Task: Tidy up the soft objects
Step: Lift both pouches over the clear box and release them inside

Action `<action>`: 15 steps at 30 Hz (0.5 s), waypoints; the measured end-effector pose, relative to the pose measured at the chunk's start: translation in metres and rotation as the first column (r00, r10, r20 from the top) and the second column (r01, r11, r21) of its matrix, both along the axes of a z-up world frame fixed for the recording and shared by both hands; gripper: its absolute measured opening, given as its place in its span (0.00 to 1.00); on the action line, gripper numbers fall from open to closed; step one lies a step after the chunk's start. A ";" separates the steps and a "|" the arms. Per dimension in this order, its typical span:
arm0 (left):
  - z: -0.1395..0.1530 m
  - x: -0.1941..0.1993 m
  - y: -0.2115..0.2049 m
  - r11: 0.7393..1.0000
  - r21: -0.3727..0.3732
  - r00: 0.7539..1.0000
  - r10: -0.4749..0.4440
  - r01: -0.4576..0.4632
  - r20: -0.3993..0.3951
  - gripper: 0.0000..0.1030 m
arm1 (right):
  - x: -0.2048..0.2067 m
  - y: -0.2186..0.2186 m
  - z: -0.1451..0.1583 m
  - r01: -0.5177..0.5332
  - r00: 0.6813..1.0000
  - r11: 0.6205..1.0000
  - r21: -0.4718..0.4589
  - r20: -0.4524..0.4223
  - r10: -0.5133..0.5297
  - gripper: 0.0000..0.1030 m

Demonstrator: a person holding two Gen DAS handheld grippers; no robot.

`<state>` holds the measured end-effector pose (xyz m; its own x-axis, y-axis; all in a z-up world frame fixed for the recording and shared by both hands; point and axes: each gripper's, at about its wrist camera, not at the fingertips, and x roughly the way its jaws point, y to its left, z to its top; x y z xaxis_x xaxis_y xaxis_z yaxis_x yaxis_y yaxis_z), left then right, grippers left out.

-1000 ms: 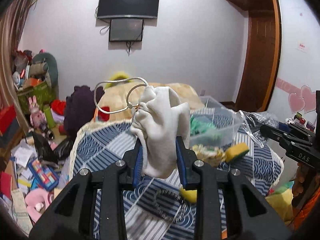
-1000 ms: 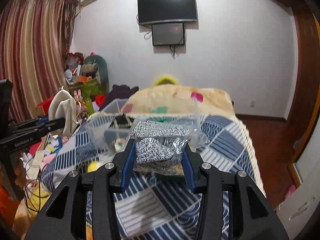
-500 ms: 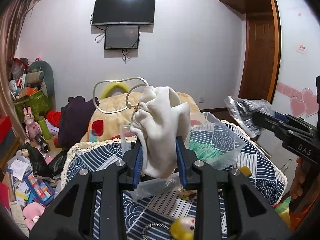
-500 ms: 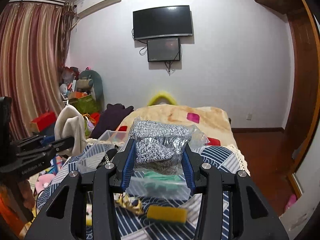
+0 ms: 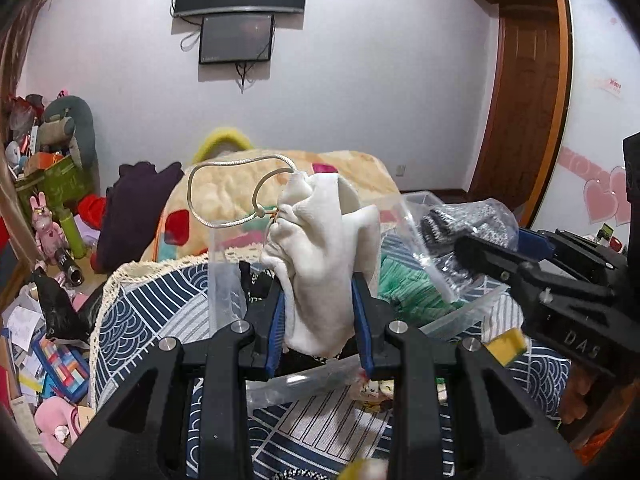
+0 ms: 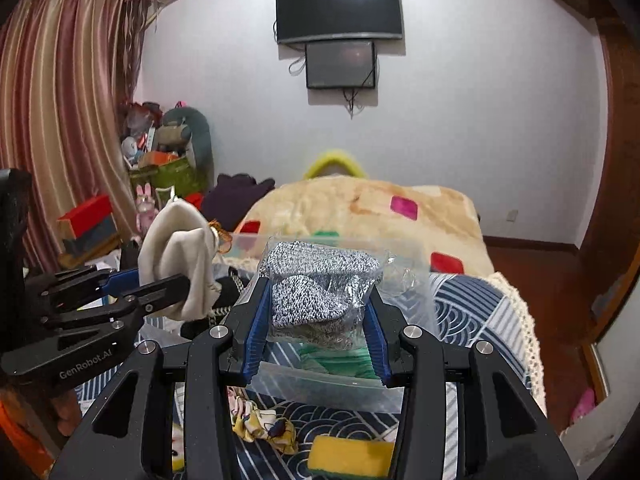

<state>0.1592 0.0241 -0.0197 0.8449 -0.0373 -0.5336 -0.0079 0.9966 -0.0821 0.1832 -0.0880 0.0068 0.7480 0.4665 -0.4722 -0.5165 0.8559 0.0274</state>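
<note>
**A:** You're in a cluttered bedroom: a wall-mounted screen [image 6: 338,10] sits at the top centre of the right wrist view, striped curtains [image 6: 60,100] fill its upper left, and a bed under a blue patterned cover [image 6: 472,312] takes up the lower half. Where do you think you are in the job?

**B:** Mid-carry, I'd judge. You have a soft item in each tool and both hang above the clear plastic bin [image 6: 328,384] at centre frame, which already holds something green [image 6: 340,360].

**A:** And the grippers?

**B:** Your left gripper [image 5: 318,316] is pinching a cream drawstring pouch [image 5: 320,264] at the centre of the left wrist view, its cord [image 5: 224,184] looping up and left. Your right gripper [image 6: 318,328] is clamped on a clear bag of speckled grey knit [image 6: 320,284].

**A:** What does the next move call for?

**B:** Probably lowering each bundle past the bin's rim before you let go. Both are limp, so they'll slump where they land. The crinkly plastic may catch on the wall, and the cord could snag on a finger as you release.

**A:** Anything left on the bed?

**B:** At the bottom of the right wrist view, a yellow patterned fabric piece [image 6: 260,428] and a yellow sponge [image 6: 352,456] lie on the cover just in front of the bin.
</note>
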 end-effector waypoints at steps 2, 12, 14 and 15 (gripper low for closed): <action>-0.004 0.008 -0.001 1.000 0.006 1.000 0.003 -0.003 -0.014 0.30 | 0.004 0.005 -0.006 -0.001 1.000 1.000 -0.020 -0.013 0.001 0.39; -0.026 0.033 -0.009 1.000 0.018 0.995 -0.003 0.005 -0.103 0.30 | 0.020 0.014 -0.028 -0.017 0.995 0.997 -0.081 -0.098 0.009 0.39; -0.030 0.035 -0.009 1.000 0.024 0.993 0.000 0.003 -0.118 0.30 | 0.022 0.013 -0.029 -0.019 0.994 0.996 -0.085 -0.111 0.010 0.39; -0.030 0.036 -0.009 1.000 0.025 0.993 0.007 -0.004 -0.118 0.30 | 0.021 0.012 -0.031 -0.021 0.993 0.996 -0.088 -0.119 0.010 0.39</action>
<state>0.1947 0.0154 -0.0499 0.7762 -0.0184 -0.6302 -0.0213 0.9982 -0.0553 0.2046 -0.0757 -0.0238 0.6774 0.4297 -0.5971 -0.5273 0.8495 0.0132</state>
